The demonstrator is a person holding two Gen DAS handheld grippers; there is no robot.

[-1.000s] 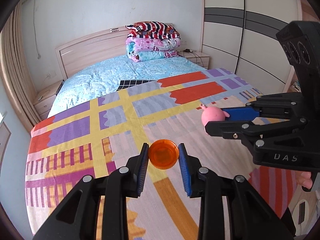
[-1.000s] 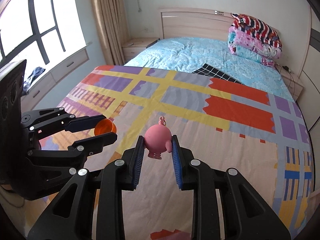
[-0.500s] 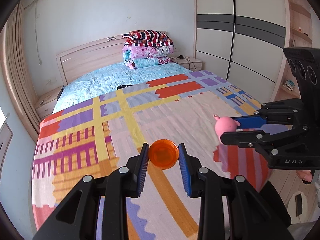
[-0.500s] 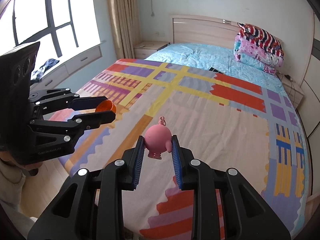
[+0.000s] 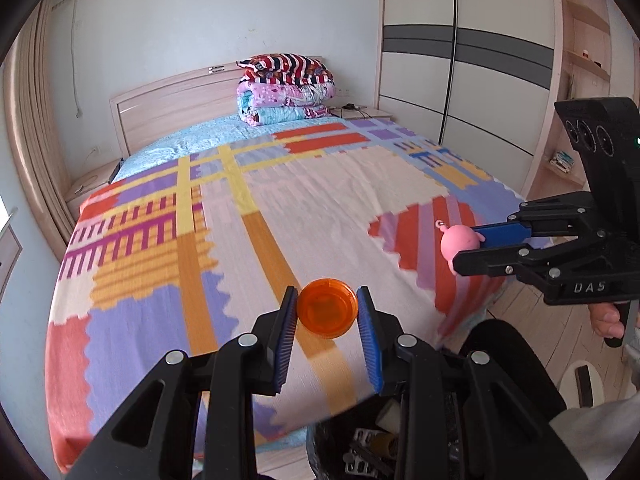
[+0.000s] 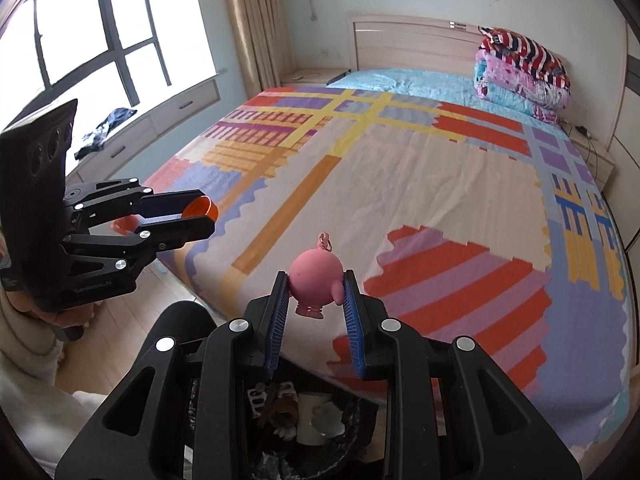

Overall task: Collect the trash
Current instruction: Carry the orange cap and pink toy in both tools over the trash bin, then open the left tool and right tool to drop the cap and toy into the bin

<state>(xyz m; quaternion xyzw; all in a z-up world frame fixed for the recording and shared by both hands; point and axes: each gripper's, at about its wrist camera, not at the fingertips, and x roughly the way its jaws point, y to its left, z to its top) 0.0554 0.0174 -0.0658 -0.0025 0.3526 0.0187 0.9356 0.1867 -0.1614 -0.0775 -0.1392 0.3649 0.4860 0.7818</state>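
My left gripper [image 5: 327,314] is shut on an orange plastic cap [image 5: 328,307], held in the air over the foot of the bed; it also shows in the right wrist view [image 6: 200,216], the cap [image 6: 199,209] between its fingers. My right gripper [image 6: 316,296] is shut on a pink round toy figure [image 6: 316,280] with a small loop on top; the toy [image 5: 458,242] also shows at the right of the left wrist view. A black trash bin [image 6: 304,420] with paper scraps stands below both grippers, at the bottom of both views [image 5: 376,448].
A bed with a colourful patchwork cover [image 5: 280,208] fills the view ahead. Folded quilts [image 5: 286,88] are stacked at the headboard. A wardrobe [image 5: 460,60] stands to the right, a window [image 6: 80,40] and drawers to the left. Wooden floor [image 5: 520,320] lies beside the bin.
Both grippers have pulled back from over the bed toward its foot, still holding the cap and the toy. The trash bin has come into view below them.
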